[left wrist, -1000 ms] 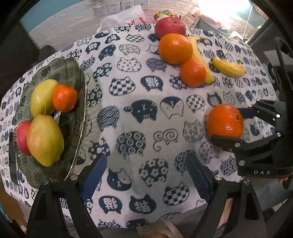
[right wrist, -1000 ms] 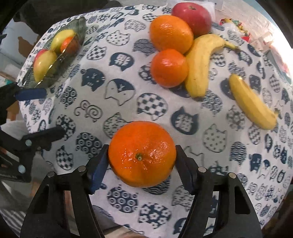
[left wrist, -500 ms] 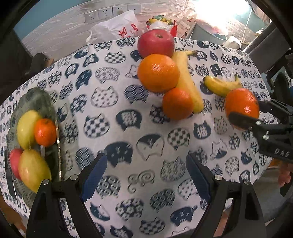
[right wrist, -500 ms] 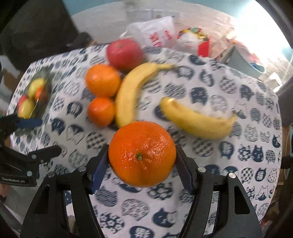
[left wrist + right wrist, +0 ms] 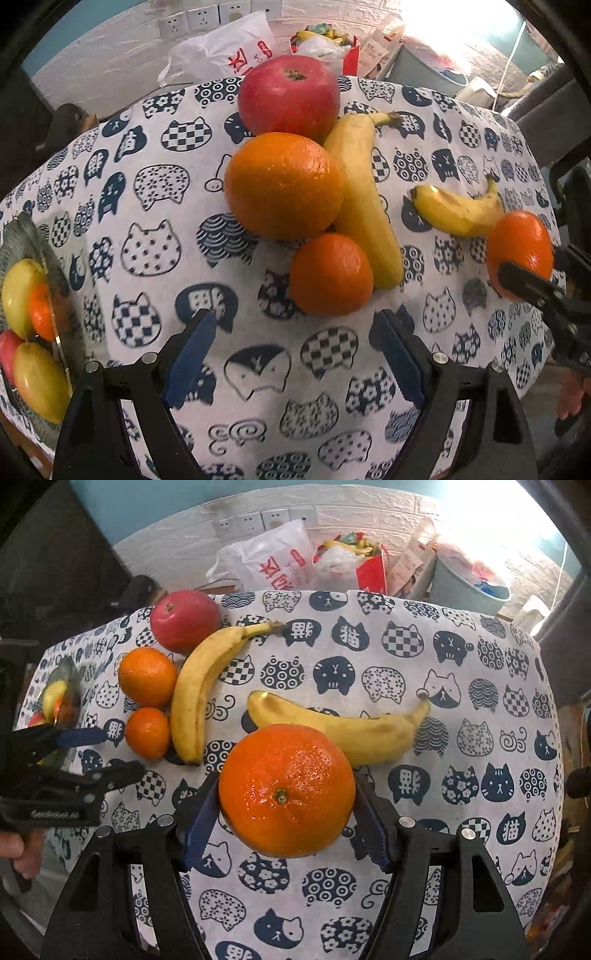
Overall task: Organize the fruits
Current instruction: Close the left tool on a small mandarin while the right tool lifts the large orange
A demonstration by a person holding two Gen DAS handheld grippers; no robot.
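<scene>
Right wrist view: the right tool [image 5: 286, 805] grips a tangerine [image 5: 286, 790] above the desk [image 5: 461, 709]. Left tool [image 5: 295, 354] hangs released near a smaller tangerine [image 5: 330, 274].

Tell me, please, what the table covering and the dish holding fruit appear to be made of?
Table covering: probably woven cotton-like cloth, matte, printed with navy cat faces; it drapes over the edge. Dish: likely clear, grey-tinted glass, glossy; the pattern shows through its textured rim.

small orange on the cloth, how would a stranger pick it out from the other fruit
On the cat-print tablecloth, find the cluster beside the long yellow banana. Below the round red apple and the bigger orange sits the small round orange: smallest, nearest the banana's blunt tip, not held by any gripper.
</scene>
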